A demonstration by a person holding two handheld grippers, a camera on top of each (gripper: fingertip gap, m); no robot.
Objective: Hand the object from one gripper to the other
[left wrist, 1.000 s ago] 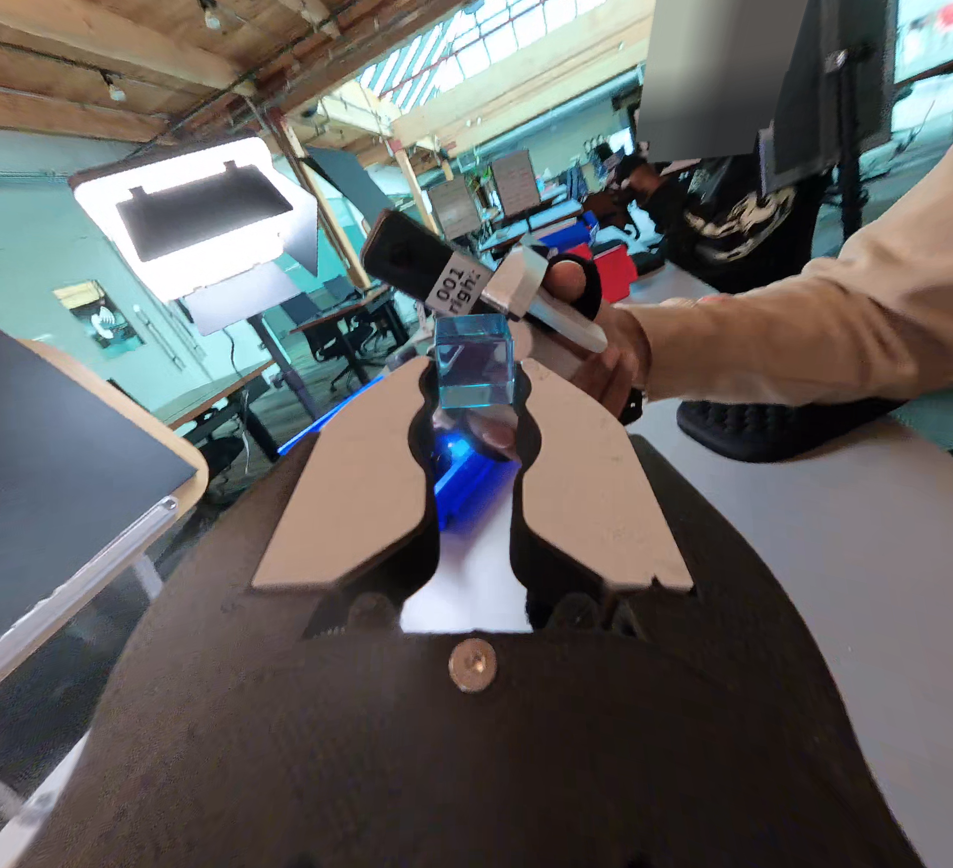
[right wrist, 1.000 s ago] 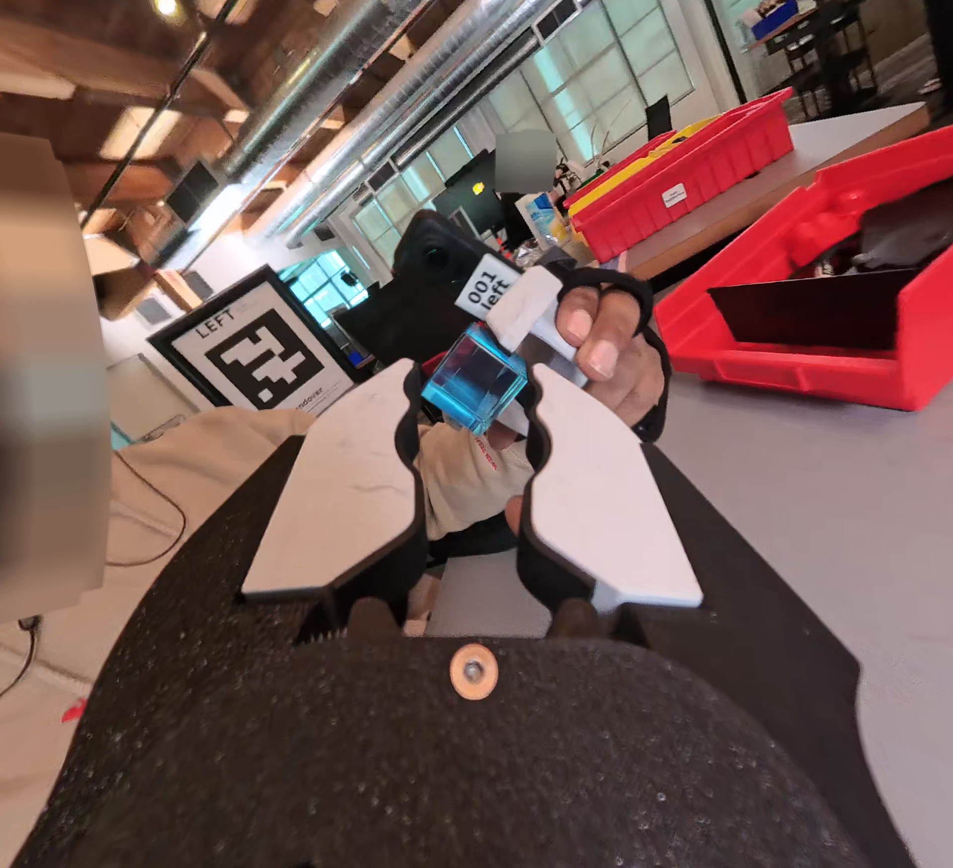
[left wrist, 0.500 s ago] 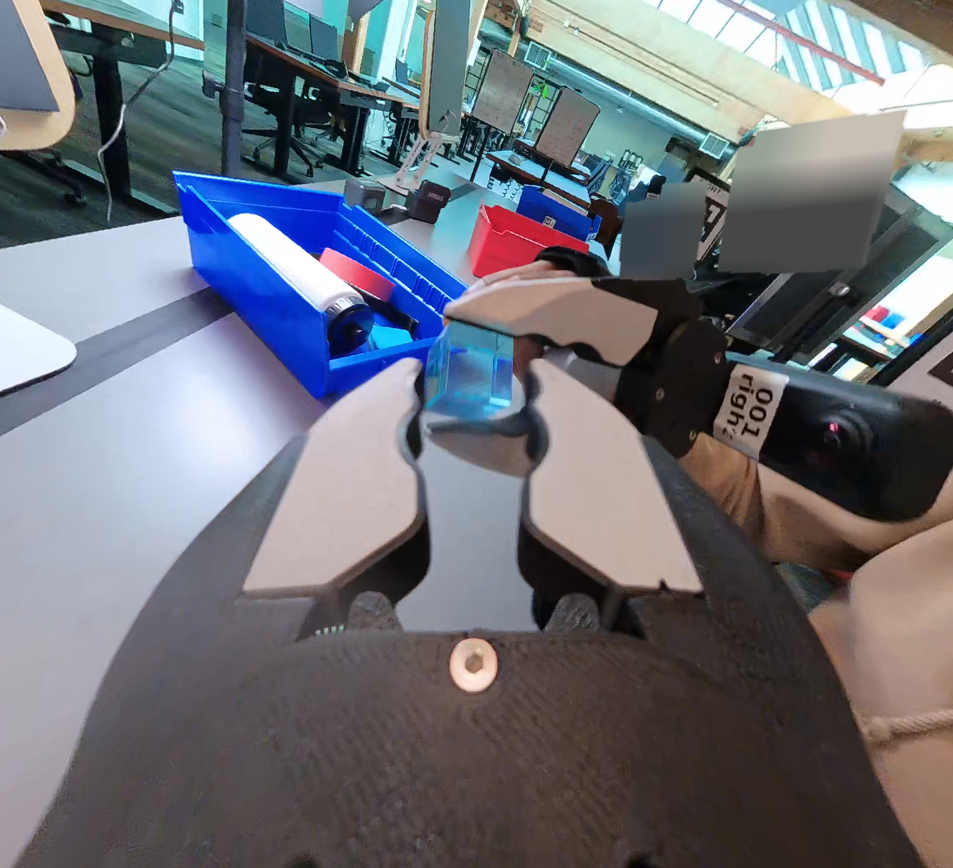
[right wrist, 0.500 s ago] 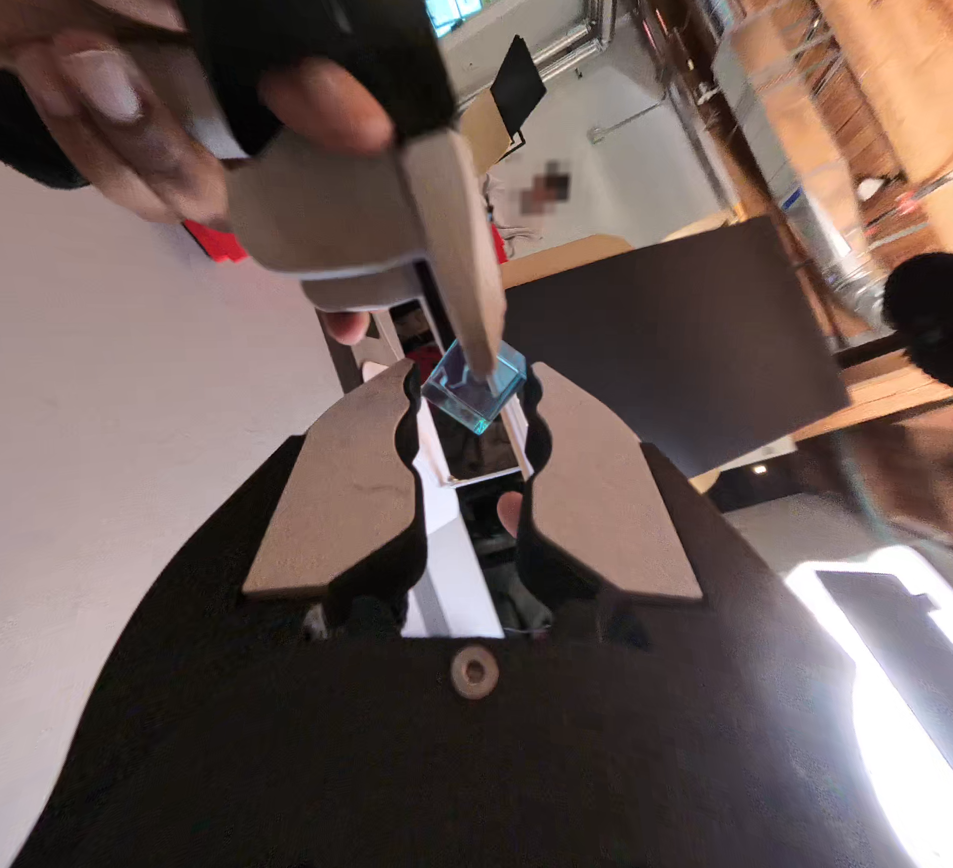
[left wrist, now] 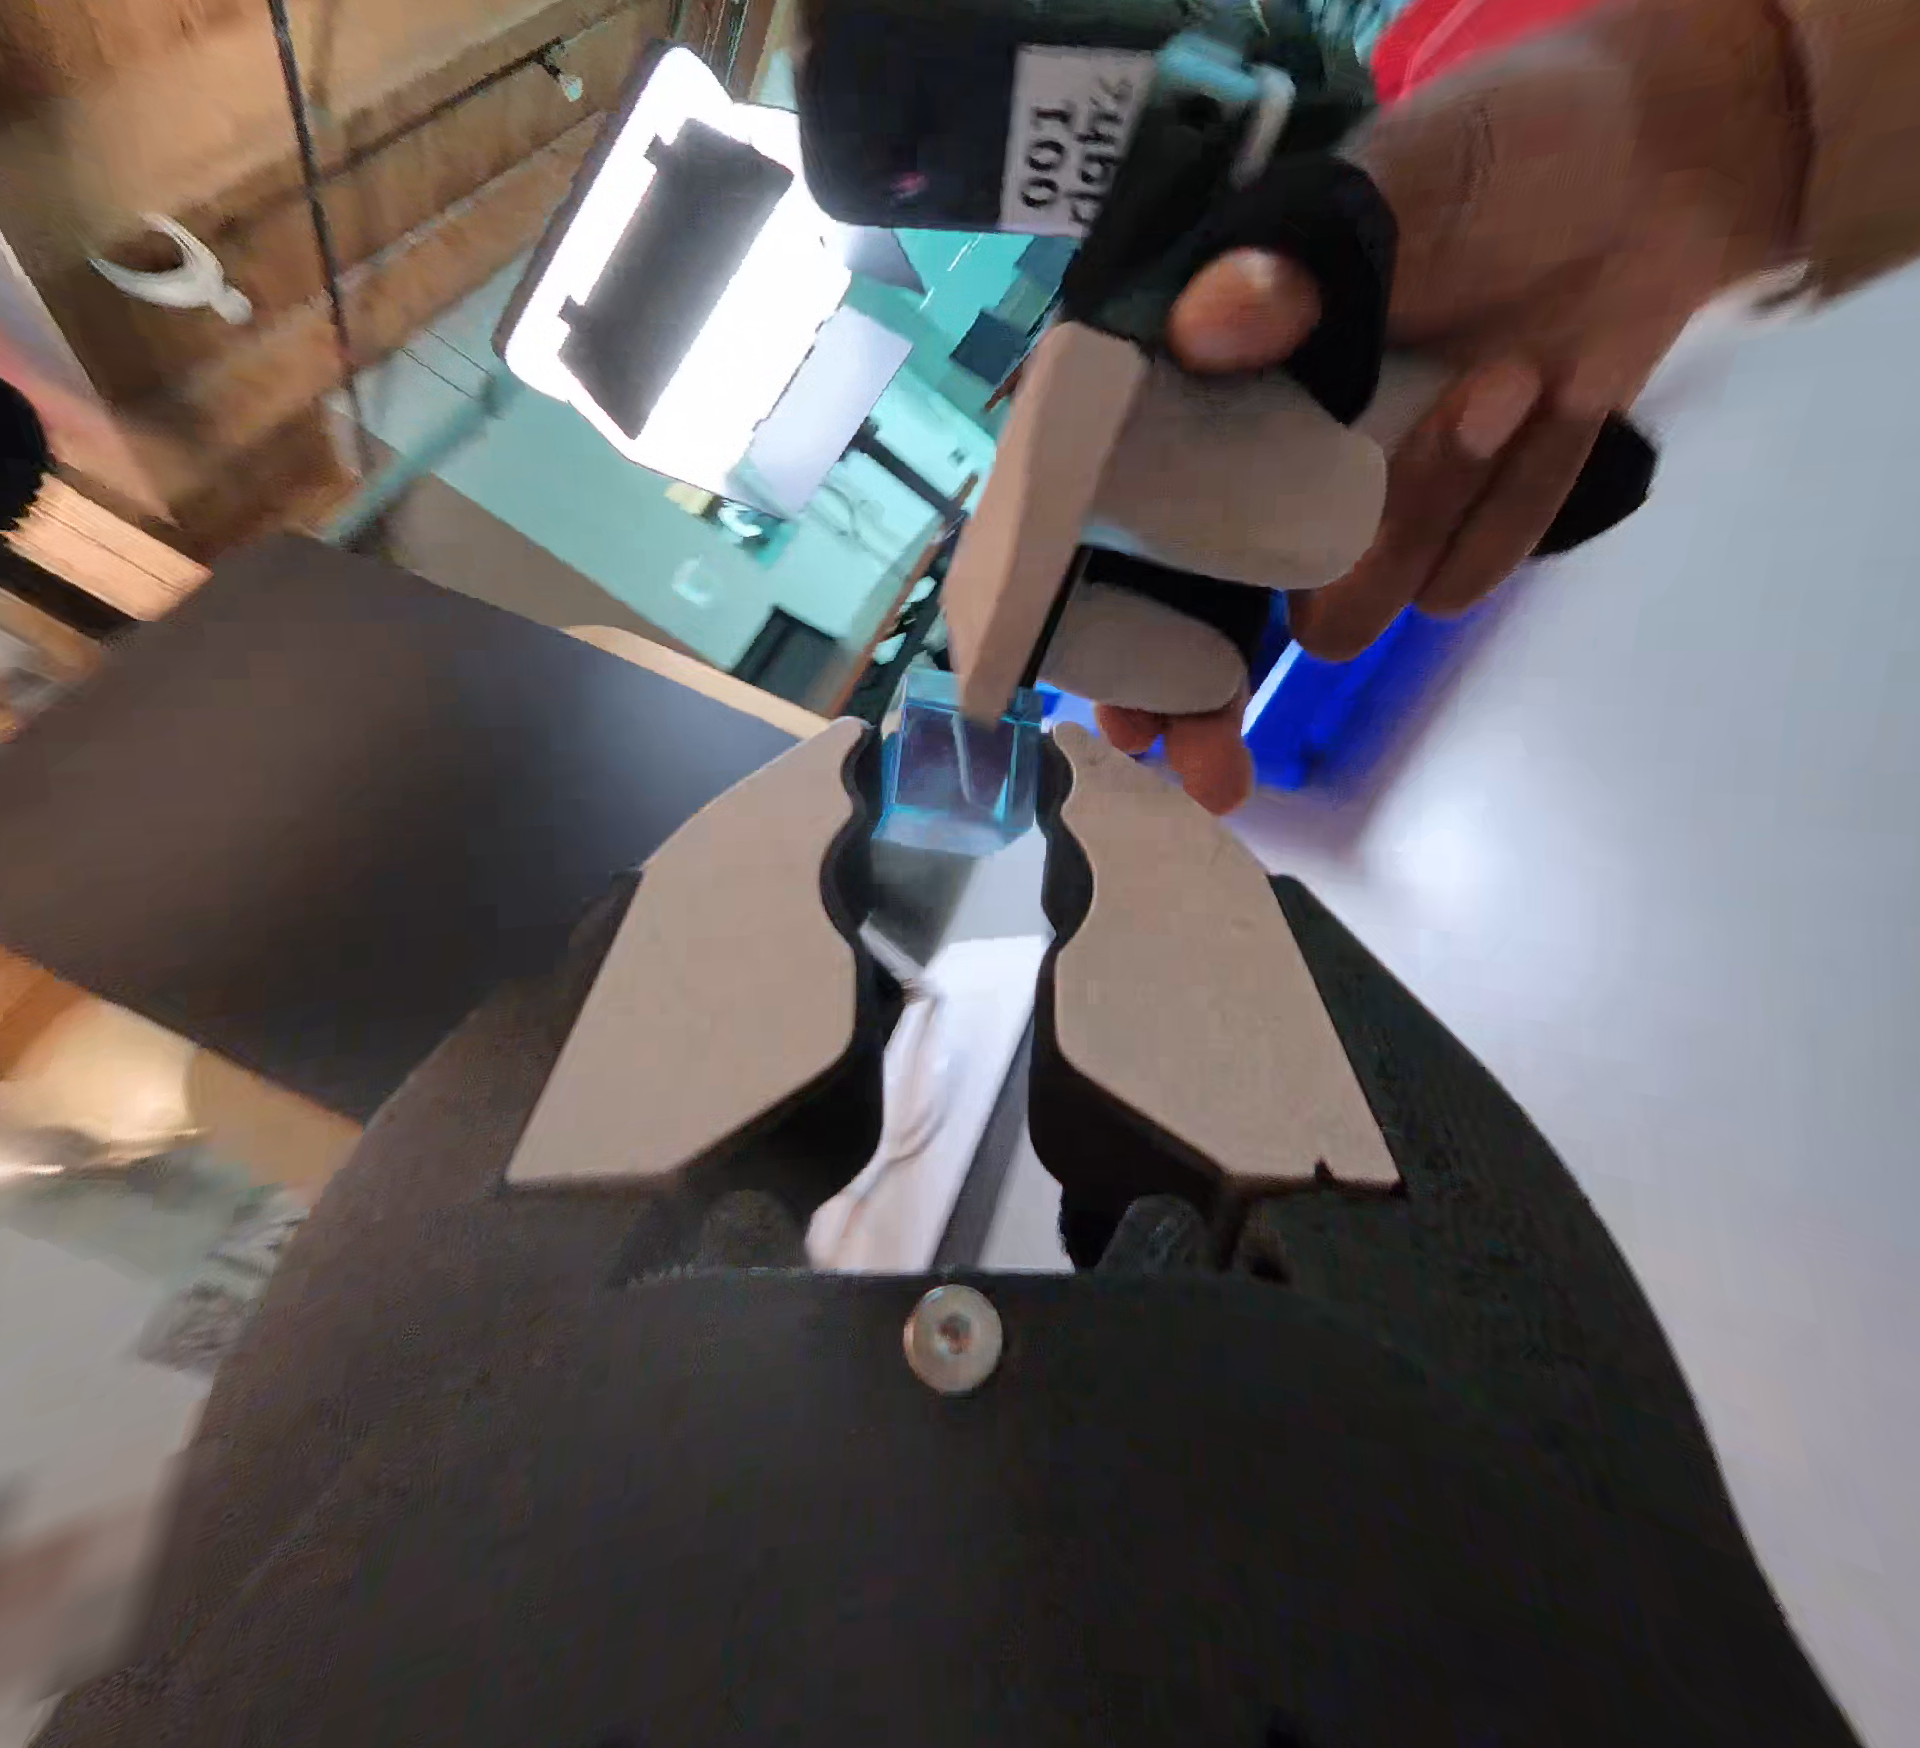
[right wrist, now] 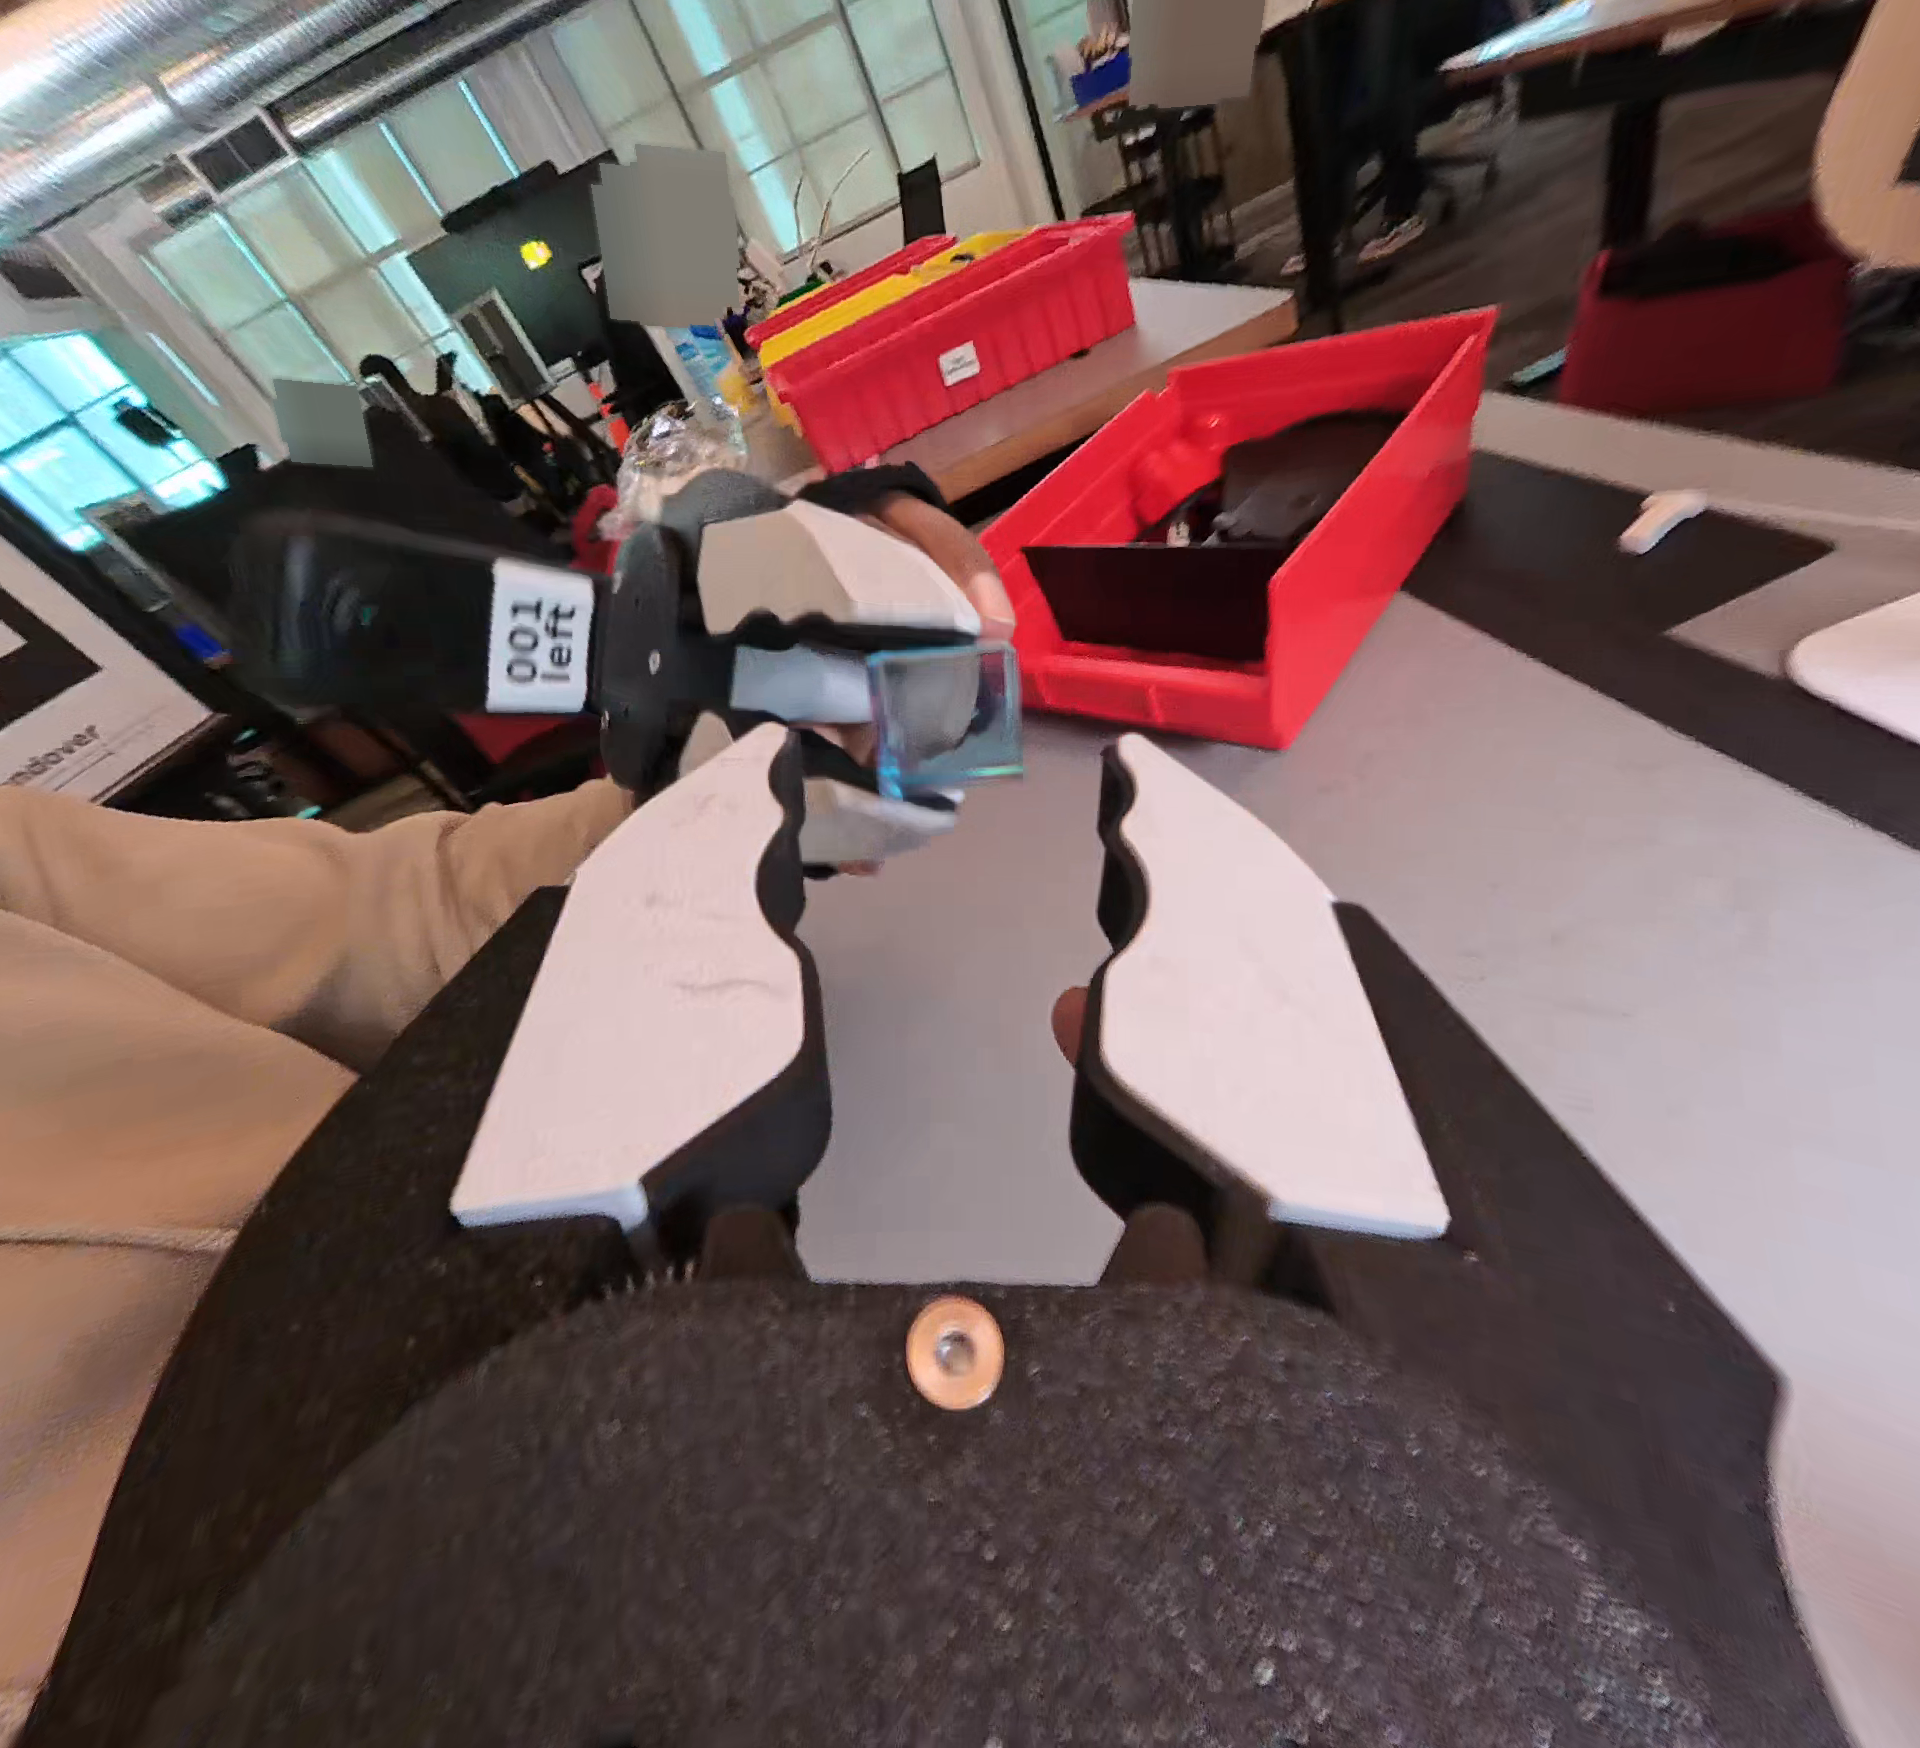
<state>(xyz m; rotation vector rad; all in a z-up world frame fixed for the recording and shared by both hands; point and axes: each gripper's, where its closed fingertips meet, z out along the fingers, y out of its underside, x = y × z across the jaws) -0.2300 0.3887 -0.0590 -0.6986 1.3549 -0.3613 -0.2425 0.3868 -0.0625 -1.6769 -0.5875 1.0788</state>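
Cube (right wrist: 948, 707) (clear blue) gripped by left tongs (right wrist: 914, 722); right tongs (right wrist: 951, 799) spread.

Grey table (right wrist: 1455, 867), black strip across it. Red bin (right wrist: 1299, 555) on it at 1 o'clock; white object (right wrist: 1662, 522) at 2 o'clock.

The background of the left wrist view is smeared by motion blur. The cube (left wrist: 954, 780) is partly covered there by a fingertip (left wrist: 987, 659) of the right gripper. The red bin's (right wrist: 1340, 576) dark contents cannot be identified.
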